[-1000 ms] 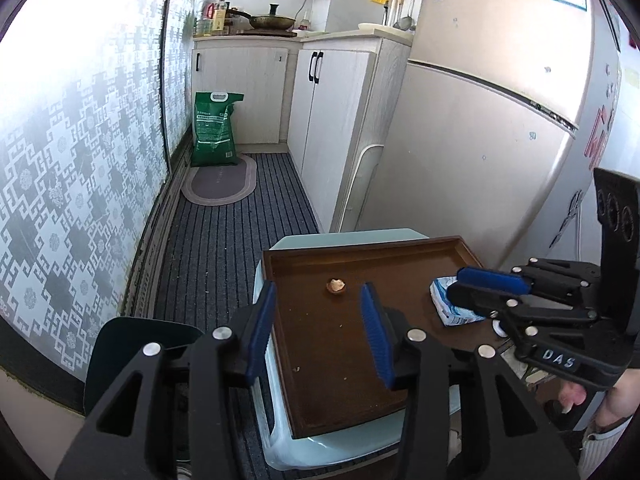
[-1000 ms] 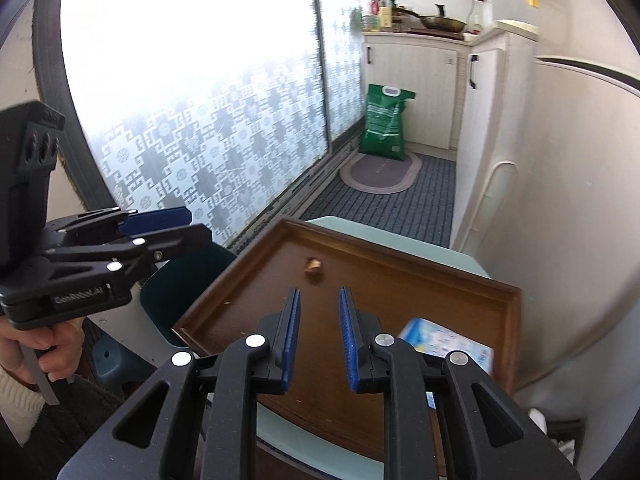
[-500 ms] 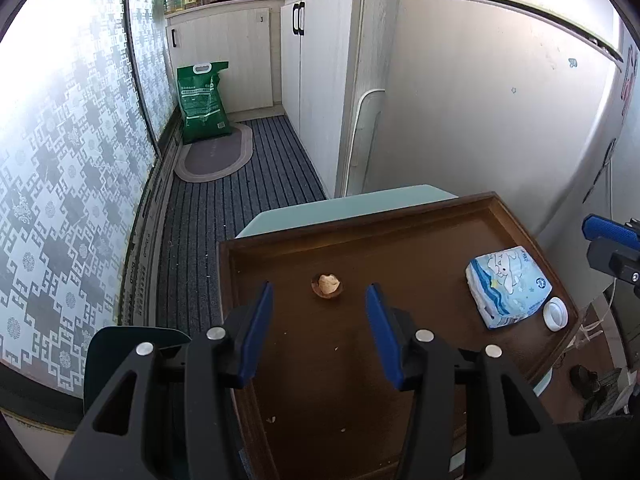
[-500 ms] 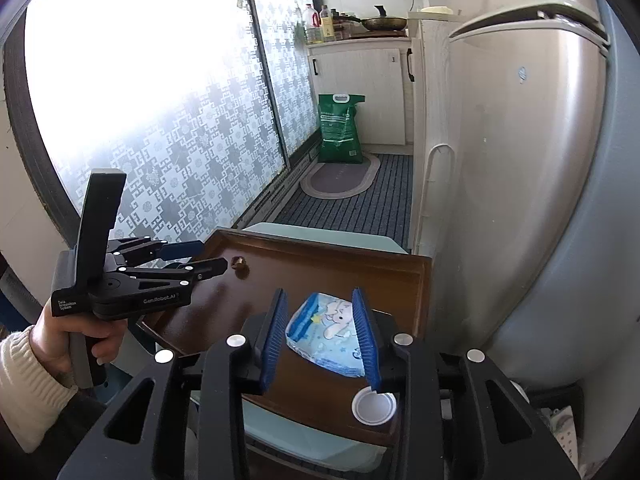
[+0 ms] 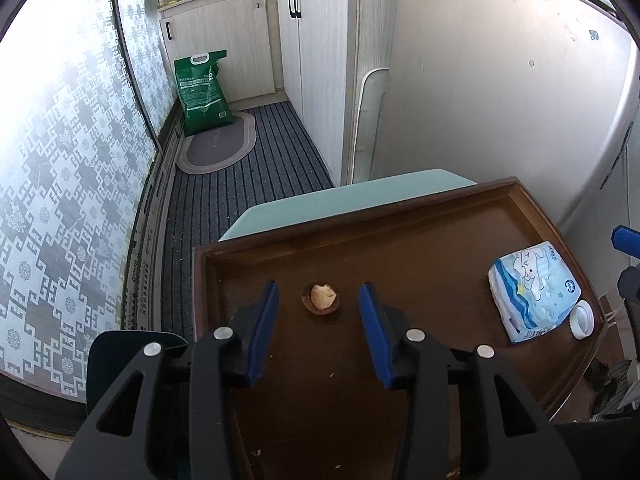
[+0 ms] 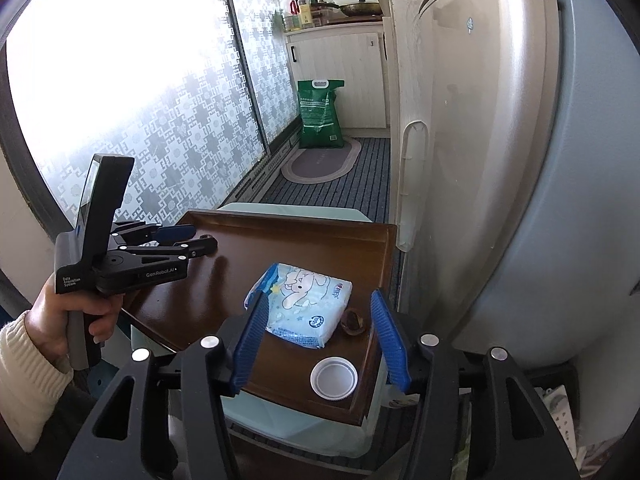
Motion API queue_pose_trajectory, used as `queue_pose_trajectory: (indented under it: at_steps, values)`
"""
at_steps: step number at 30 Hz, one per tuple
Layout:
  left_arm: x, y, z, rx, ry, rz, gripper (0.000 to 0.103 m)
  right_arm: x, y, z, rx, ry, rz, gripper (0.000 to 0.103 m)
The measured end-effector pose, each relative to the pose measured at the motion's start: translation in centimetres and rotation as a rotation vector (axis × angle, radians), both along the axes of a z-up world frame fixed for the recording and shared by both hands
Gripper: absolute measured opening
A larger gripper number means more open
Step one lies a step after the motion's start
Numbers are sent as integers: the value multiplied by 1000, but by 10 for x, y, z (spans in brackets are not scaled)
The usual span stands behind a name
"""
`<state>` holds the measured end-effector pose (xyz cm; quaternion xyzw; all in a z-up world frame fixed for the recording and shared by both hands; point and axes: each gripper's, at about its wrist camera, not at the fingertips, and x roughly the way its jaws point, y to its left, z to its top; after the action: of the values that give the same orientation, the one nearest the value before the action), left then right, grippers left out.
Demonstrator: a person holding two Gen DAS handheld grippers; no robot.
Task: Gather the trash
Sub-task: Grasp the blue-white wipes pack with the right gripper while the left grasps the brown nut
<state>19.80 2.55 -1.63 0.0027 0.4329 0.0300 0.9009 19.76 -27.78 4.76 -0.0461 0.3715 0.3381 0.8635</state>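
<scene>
A brown wooden tray [image 5: 400,220] rests on a pale green stool. A half nutshell [image 5: 321,298] lies on it, between the blue pads of my left gripper [image 5: 319,285]. The jaws are closing but the pads stand apart from the shell. A blue and white tissue pack [image 6: 304,300], a white bottle cap [image 6: 334,378] and a second dark nutshell [image 6: 353,322] lie at the tray's right end. My right gripper [image 6: 319,295] hovers over them with its jaws opening on either side of the pack, not touching it. A hand holds the left gripper [image 6: 200,238] at the tray's left edge.
A fridge [image 6: 500,160] stands close on the tray's right, and a patterned glass door [image 5: 60,200] runs along the left. Beyond lie striped floor matting, an oval mat [image 5: 218,146], a green bag [image 5: 204,88] and white cabinets. A dark teal bin [image 5: 120,352] sits left of the stool.
The left gripper has sunk and moved in until the nutshell lies between its pads. The right gripper has swung right from the tray's middle to the tissue pack, and its jaws have widened.
</scene>
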Motion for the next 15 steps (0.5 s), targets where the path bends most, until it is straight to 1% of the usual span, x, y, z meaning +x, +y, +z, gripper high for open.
queue_pose_trajectory:
  at_steps: [1,4,6,7,12,15]
  values:
    - [1,-1,-1,2,3,-1,38,0,1,-1,4,5,-4,70]
    - [0,-1,-3,-6,8,-4,31,-4,6,-11,-12,21,5,77]
    - [0,0,-3,-18,10,-7,25,-7,12,-14,-29,17,9,82]
    - [0,-1,-2,-14,9,-8,22,-8,15,-17,-35,16,9,83]
    - [-3,-4,0,-6,-4,-22,22,-5,29,-23,-49,24,8,83]
    - [-8,-6,7,-10,-28,-25,22,-4,37,-27,-68,18,6,85]
